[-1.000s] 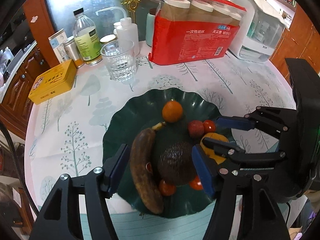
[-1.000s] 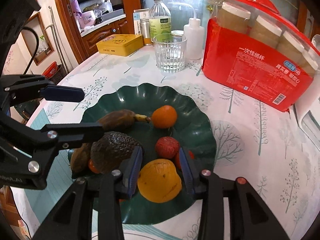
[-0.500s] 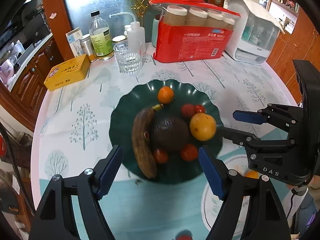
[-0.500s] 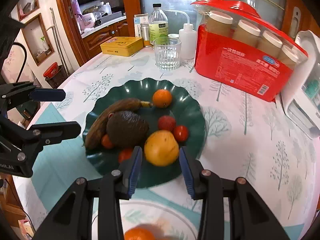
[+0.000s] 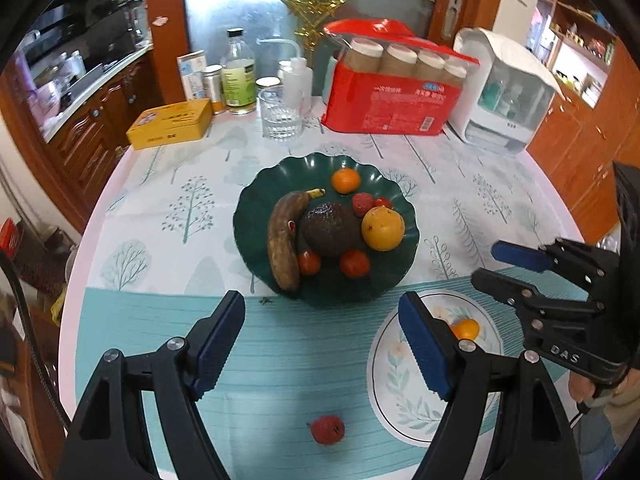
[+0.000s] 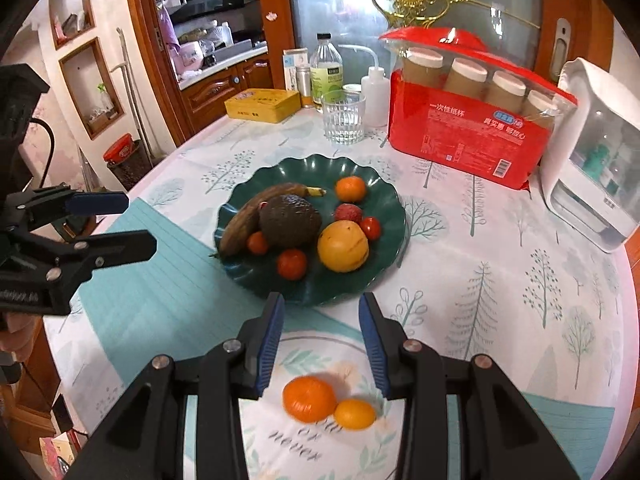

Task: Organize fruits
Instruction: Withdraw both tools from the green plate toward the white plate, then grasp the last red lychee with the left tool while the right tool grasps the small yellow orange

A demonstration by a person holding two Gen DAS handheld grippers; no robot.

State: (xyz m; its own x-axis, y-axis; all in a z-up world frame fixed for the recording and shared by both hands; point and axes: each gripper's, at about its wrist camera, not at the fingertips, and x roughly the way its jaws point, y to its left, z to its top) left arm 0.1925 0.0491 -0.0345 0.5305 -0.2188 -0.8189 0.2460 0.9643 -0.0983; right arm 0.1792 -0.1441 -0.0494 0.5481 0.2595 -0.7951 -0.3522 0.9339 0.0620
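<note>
Above the near edge of the table, we hold both grippers clear of the fruit, each pointing down. Our left gripper (image 5: 322, 338) has its jaws wide with nothing between them; our right gripper (image 6: 322, 342) has its jaws narrow but apart, also empty, and it hangs over the white plate (image 6: 420, 432).

We judge the sorting to be between picks. Most of the fruit sits on the green dish (image 5: 256, 216) in the middle of the table: a brown, overripe banana (image 5: 282, 240) lying beside a dark avocado (image 5: 330, 230), a yellow-orange fruit (image 5: 383, 228) touching the avocado, a small mandarin (image 5: 345, 181) at the far rim, a lychee (image 5: 361, 203) and a few small tomatoes. On the white plate lie a mandarin (image 6: 309, 398) and a smaller orange fruit (image 6: 354, 414), touching each other. One stray red lychee (image 5: 327, 430) rests on the teal mat near us (on neither dish).

Next, we think, comes a descent onto one loose piece, the stray lychee being the likeliest. It is small and round, so the jaws must straddle it squarely or it will roll.
</note>
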